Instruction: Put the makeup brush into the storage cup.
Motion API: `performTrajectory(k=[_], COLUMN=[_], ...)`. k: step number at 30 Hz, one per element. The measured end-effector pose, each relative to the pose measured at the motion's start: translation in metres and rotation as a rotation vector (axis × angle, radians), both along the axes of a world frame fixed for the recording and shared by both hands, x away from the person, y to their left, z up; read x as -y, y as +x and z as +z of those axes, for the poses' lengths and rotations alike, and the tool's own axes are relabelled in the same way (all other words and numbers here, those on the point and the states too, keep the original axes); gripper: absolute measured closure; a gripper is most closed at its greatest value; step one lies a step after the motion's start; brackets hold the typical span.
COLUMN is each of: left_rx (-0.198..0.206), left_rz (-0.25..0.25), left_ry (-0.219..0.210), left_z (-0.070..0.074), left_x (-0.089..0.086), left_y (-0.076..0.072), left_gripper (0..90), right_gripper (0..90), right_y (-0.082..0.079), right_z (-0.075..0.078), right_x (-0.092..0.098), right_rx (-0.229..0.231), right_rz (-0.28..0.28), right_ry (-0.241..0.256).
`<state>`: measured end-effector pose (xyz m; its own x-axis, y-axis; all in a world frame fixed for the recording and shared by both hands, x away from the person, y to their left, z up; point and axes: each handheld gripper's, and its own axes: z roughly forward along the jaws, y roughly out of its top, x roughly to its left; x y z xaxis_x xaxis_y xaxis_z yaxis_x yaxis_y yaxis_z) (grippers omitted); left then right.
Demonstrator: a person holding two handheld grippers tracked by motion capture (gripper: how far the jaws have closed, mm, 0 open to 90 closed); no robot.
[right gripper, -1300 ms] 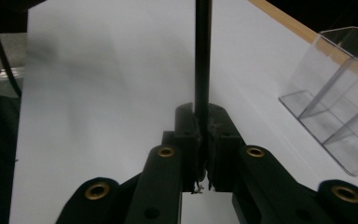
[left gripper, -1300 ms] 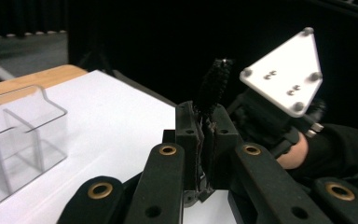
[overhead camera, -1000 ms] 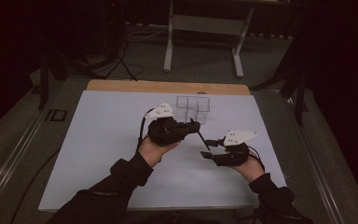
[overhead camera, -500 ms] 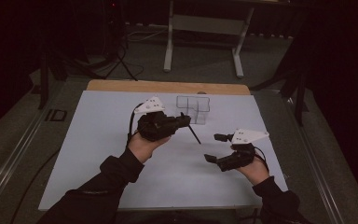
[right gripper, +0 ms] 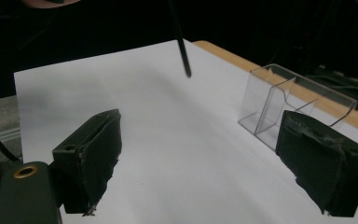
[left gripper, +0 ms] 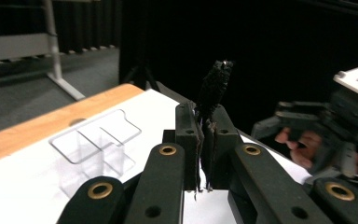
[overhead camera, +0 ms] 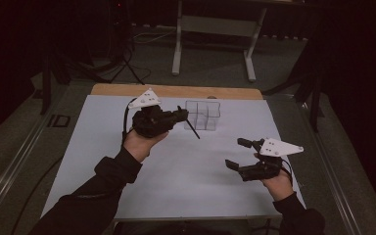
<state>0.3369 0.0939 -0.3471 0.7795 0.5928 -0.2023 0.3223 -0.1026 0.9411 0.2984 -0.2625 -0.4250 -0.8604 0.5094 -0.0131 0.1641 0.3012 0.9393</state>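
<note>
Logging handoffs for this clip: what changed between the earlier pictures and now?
The left gripper, shut on the thin black stick, carried it away left. The right gripper let go, opened and drew back right, toward the person. The clear divided box and white table sheet stayed put.

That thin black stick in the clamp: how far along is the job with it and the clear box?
Done: the left gripper is shut on the thin black stick, lifted off the white table. In hand: it hangs beside the clear compartment box, not inside. The right gripper is open, holding nothing. Left, probably: getting the stick into a compartment and letting go.
</note>
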Motion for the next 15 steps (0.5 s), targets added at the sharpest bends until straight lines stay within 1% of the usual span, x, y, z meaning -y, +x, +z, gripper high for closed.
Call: performTrajectory(k=[3, 4, 5, 6, 9, 11, 12, 14, 15], left_rx=[0.004, 0.012, 0.014, 0.014, 0.034, 0.036, 0.050, 0.050, 0.052], left_rz=[0.020, 0.034, 0.036, 0.041, 0.059, 0.064, 0.074, 0.077, 0.084], left_ry=[-0.009, -0.006, -0.003, -0.010, -0.002, -0.001, 0.004, 0.005, 0.014], left_z=[0.005, 0.006, 0.008, 0.010, 0.015, 0.018, 0.019, 0.021, 0.021], left_x=[-0.004, -0.005, -0.006, -0.007, -0.008, -0.007, -0.007, -0.006, -0.005], left_y=[0.003, 0.004, 0.006, 0.008, 0.013, 0.017, 0.018, 0.023, 0.025], left_gripper=[86.1, 86.1, 86.0, 86.1, 86.1, 86.1, 86.1, 86.1, 86.1], right_gripper=[14.1, 14.1, 14.1, 14.1, 14.1, 14.2, 14.2, 14.2, 14.2], right_y=[-0.001, -0.001, 0.000, 0.000, 0.002, 0.003, 0.003, 0.003, 0.003], right_z=[0.001, 0.001, 0.000, 0.000, 0.001, 0.001, 0.001, 0.001, 0.001], right_x=[0.003, 0.004, 0.005, 0.005, 0.007, 0.007, 0.007, 0.008, 0.008], right_rx=[0.003, -0.004, -0.004, 0.000, 0.002, 0.003, 0.005, 0.005, 0.006], right_rz=[-0.006, -0.005, -0.007, -0.012, -0.018, -0.019, -0.020, -0.021, -0.022], right_ry=[0.020, 0.026, 0.027, 0.027, 0.042, 0.046, 0.047, 0.048, 0.046])
